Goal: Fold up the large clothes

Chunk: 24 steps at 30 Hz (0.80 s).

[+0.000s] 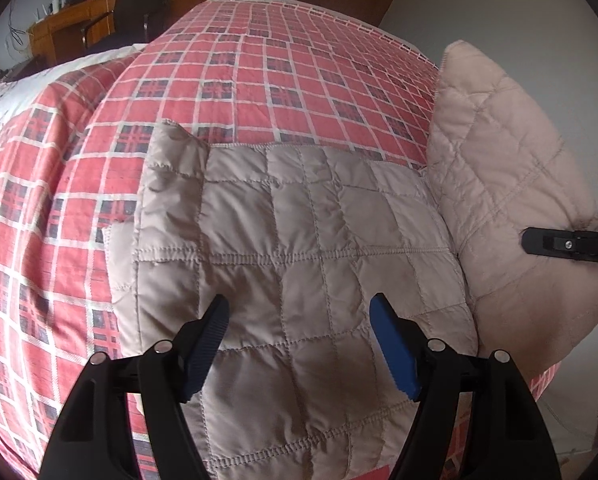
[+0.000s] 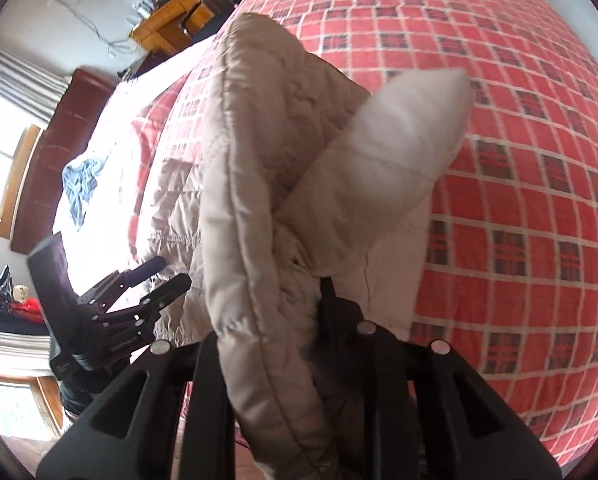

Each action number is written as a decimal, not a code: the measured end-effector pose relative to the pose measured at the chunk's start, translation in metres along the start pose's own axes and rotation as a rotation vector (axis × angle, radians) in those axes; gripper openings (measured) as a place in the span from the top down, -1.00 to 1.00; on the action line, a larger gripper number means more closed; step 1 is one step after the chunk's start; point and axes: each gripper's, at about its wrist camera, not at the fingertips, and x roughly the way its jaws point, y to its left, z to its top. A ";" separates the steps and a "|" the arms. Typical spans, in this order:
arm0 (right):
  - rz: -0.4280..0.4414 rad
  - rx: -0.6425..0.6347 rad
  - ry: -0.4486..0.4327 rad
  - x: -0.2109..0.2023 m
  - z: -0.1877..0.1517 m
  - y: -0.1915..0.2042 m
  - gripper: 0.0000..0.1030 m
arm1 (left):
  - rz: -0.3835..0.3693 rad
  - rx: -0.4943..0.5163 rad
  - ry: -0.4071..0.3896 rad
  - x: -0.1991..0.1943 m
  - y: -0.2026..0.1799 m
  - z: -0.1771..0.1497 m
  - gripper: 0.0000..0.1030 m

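Right gripper (image 2: 323, 292) pinches the quilted jacket's (image 1: 299, 232) raised flap mid-fold; left gripper (image 1: 299, 320) hovers wide open, empty.

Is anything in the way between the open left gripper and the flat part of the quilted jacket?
No. The left gripper hangs open directly over the quilted jacket with nothing visible between them.

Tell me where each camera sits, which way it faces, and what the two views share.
Left wrist: on the left hand-held gripper, open above the flat part of the quilted beige jacket, looking across the red plaid bed.
Right wrist: on the right hand-held gripper, shut on a lifted jacket fold filling its view.
Shared: the jacket, the bed, the wooden desk; each view shows the other gripper.
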 end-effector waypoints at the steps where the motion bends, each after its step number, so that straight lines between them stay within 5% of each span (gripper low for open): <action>1: 0.001 -0.003 0.012 0.005 0.000 0.004 0.62 | -0.012 -0.008 0.002 -0.001 0.003 0.001 -0.42; 8: -0.041 -0.043 0.065 0.047 -0.001 0.031 0.57 | -0.189 -0.151 0.016 -0.009 0.035 0.017 -0.42; 14: -0.027 -0.039 0.076 0.066 -0.002 0.031 0.43 | -0.339 -0.168 0.022 0.000 0.029 0.040 -0.46; 24: 0.067 -0.057 0.012 0.056 -0.019 0.018 -0.15 | -0.509 -0.105 0.147 0.043 -0.016 0.066 -0.47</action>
